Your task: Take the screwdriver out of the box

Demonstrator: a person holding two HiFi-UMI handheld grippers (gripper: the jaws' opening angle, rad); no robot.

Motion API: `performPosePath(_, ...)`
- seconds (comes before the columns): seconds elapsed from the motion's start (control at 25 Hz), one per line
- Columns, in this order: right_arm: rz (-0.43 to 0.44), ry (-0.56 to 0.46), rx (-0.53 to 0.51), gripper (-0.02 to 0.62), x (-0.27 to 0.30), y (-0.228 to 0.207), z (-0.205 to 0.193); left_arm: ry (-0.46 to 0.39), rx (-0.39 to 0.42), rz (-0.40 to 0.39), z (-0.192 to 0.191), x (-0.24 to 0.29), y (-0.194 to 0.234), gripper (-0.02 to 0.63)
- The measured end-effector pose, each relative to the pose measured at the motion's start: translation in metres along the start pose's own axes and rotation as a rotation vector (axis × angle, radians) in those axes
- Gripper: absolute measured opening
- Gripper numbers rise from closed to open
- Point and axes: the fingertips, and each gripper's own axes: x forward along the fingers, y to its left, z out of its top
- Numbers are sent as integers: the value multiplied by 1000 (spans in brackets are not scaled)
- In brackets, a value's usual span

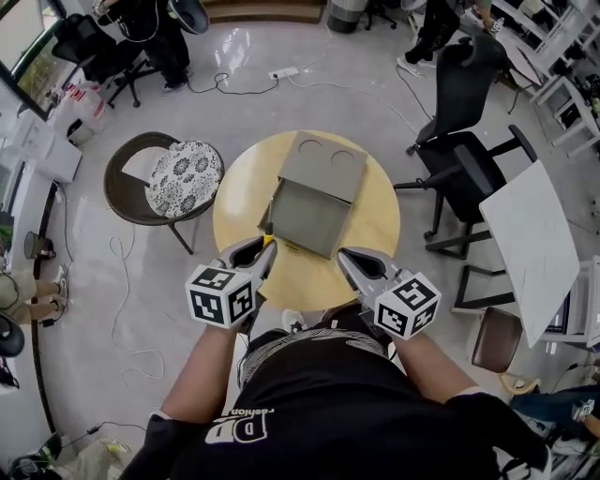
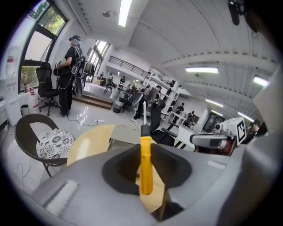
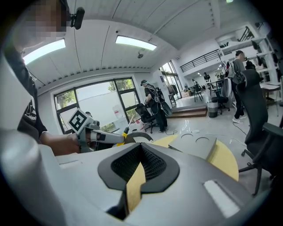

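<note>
Standing upright, the screwdriver is pinched between the left gripper's fingers.

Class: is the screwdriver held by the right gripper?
No, the left gripper clamps the screwdriver by its yellow handle.

An open office: swivel chairs, shelves, striplights.

Screwdriver: head view, only a yellow sliver shows past left gripper. Box: left gripper view, mostly behind the jaws.
</note>
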Motion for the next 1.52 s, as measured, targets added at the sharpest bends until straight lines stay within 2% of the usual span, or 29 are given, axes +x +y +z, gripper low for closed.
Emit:
performPosePath(0.56, 1, -26, -16, 0, 3, 16, 4, -84, 16, -94, 5, -38, -35, 137)
performPosePath(1.52, -2, -36, -32, 0, -1, 13, 8, -161, 44, -89, 28, -42, -47, 137)
